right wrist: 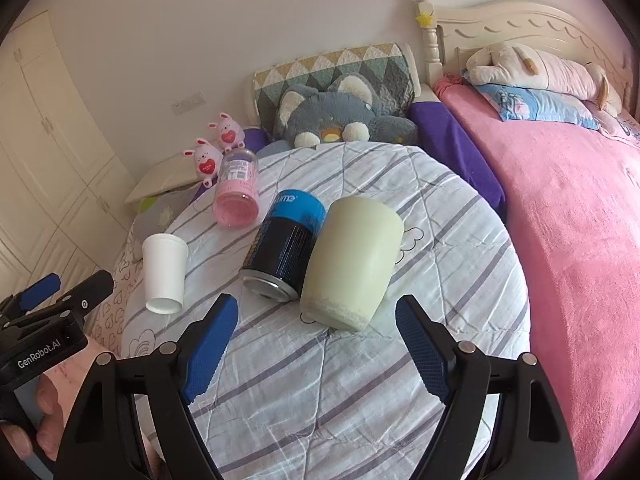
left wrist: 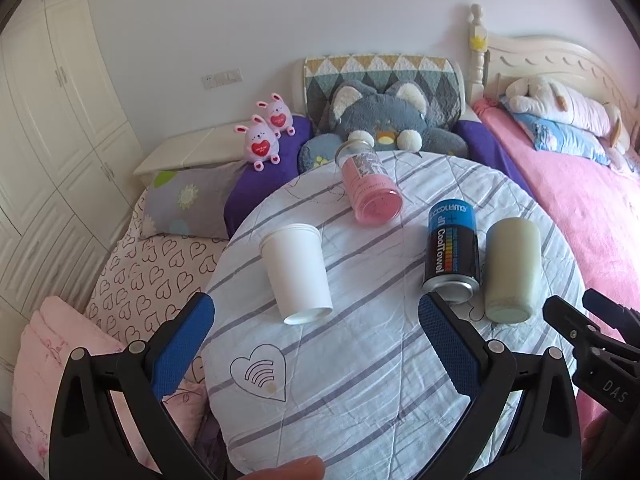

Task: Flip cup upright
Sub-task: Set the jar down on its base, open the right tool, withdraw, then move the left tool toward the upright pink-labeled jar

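Left wrist view: left gripper [left wrist: 316,328] and right gripper [right wrist: 316,340] are hovering wide apart, empty; paper cup [left wrist: 296,272] is lying unflipped.

soft even daylight, sharp focus, heavy fisheye edge warping.

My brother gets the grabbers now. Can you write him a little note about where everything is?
Left gripper: open, holding nothing, aimed at the white paper cup.
Right gripper: open, holding nothing, aimed at the cream cup.
Both cups lie on their sides on the striped quilt, as do the black-and-blue can and the pink bottle.
Done: nothing.
Left: grasp a cup and stand it upright.
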Demonstrator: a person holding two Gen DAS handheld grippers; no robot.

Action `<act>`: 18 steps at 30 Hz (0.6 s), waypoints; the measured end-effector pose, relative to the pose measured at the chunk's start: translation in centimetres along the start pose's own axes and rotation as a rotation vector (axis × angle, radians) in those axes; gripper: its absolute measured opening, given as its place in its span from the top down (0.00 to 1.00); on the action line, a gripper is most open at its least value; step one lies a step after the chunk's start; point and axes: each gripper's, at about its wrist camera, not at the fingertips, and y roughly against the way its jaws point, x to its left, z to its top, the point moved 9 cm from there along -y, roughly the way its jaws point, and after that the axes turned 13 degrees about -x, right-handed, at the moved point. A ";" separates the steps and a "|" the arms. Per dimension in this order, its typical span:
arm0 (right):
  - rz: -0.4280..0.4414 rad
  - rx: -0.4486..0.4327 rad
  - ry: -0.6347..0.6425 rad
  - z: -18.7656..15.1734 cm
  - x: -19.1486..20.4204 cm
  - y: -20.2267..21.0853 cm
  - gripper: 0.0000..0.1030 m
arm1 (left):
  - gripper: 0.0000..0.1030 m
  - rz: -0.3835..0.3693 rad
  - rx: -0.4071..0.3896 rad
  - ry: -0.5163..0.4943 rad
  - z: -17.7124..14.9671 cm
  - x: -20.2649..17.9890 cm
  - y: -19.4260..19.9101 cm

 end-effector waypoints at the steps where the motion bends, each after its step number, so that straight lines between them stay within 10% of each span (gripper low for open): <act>1: 0.002 0.004 0.001 -0.1 0.1 -0.1 0.20 | 0.00 0.001 0.000 -0.004 -0.1 0.0 0.1; 18: 0.021 0.024 0.046 -0.1 1.8 -0.8 0.20 | 0.00 -0.015 0.000 -0.018 1.0 0.0 -0.5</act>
